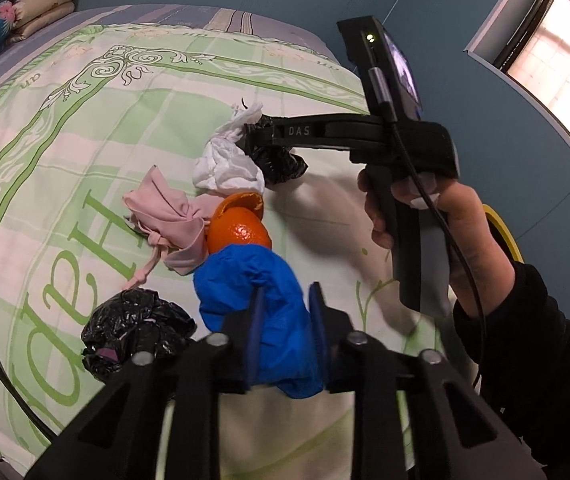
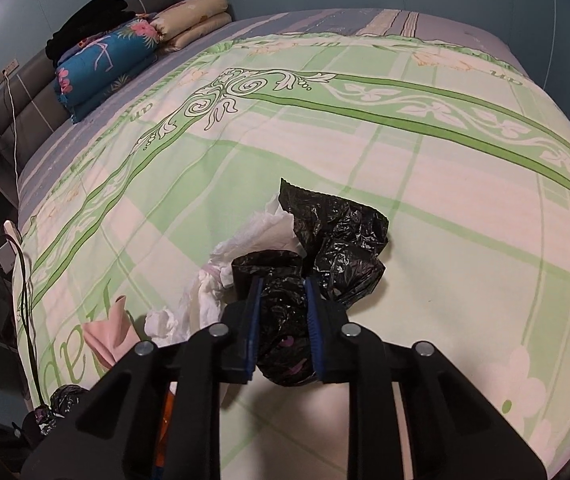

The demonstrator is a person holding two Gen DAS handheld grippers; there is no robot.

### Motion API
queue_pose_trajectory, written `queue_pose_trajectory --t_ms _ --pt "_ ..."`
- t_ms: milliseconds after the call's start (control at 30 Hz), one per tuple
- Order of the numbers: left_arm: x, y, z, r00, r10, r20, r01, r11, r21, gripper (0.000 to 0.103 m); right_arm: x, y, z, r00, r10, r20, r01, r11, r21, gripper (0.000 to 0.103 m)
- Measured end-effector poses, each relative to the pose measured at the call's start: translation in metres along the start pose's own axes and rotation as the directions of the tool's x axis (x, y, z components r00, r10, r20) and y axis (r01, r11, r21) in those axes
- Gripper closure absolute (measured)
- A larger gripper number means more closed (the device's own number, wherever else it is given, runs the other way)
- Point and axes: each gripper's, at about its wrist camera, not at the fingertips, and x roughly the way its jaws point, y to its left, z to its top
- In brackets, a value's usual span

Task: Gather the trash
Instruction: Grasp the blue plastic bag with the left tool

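Observation:
Trash lies in a heap on the green-patterned bedspread (image 1: 85, 128). My left gripper (image 1: 285, 300) is shut on a crumpled blue glove (image 1: 253, 280). Beyond it lie an orange with loose peel (image 1: 239, 228), a pink cloth pouch (image 1: 165, 216), white tissue (image 1: 225, 164) and a second black bag (image 1: 133, 332) at the lower left. My right gripper (image 2: 283, 292) is shut on a crumpled black plastic bag (image 2: 337, 240), beside the white tissue (image 2: 261, 236). In the left wrist view the right gripper (image 1: 251, 136) reaches in from the right onto that bag (image 1: 281, 160).
Folded quilts and pillows (image 2: 125, 48) are stacked at the head of the bed, by a grey headboard (image 2: 17, 100). A cable (image 2: 25, 280) hangs off the bed's left edge. A window (image 1: 557, 52) is in the blue wall on the right.

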Motion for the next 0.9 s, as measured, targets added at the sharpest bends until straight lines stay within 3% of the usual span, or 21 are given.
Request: queue_pose_trajectory --t_ms 100,333,467,767,900 --pt "0.004 -0.002 0.0 1.0 0.004 -0.005 -0.004 1.0 0.004 0.094 -0.003 0.0 0.0 1.0 -0.003 0.009 0.003 1.0 -0.005 0.088" --pt "0.016 -0.017 0.002 0.997 0.071 -0.02 -0.07 0.996 0.061 0.094 -0.008 0.001 -0.001 1.0 -0.014 0.02 0.014 0.999 -0.031 0.088" --pt "0.027 -0.025 0.001 0.995 0.078 -0.055 -0.073 0.994 0.082 0.093 -0.015 -0.002 0.001 0.999 -0.01 0.032 0.011 1.0 -0.026 0.088" --pt "0.025 -0.022 0.003 0.99 0.133 -0.048 -0.13 0.99 0.059 0.045 -0.038 -0.011 0.0 0.997 0.023 0.067 -0.023 1.0 -0.005 0.088" --pt "0.033 -0.021 0.003 0.986 0.154 -0.07 -0.15 0.987 0.064 0.045 -0.045 -0.013 0.0 0.996 0.035 0.081 -0.035 0.999 0.005 0.088"
